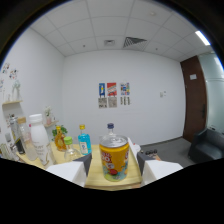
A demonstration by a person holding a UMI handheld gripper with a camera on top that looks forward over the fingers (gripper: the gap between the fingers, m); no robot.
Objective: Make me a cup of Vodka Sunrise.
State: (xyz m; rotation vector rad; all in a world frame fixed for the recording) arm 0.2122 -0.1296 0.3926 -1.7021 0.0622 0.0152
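Note:
A yellow and orange drinks can [114, 159] with a printed label stands upright between the two fingers of my gripper [114, 165]. The left fingertip [85, 164] and the right fingertip [142, 162] press on its sides, so the gripper is shut on it. The can is just above the pale wooden table [60, 155]. Directly behind the can rises a clear bottle with a dark blue cap [110, 128], mostly hidden by the can.
Beyond the left finger stand a blue bottle [84, 140], an amber bottle [60, 138], a small green-capped container [69, 145] and a tall white bottle [38, 135]. A shelf with small items [12, 107] lines the left wall. A dark chair [207, 142] sits far right.

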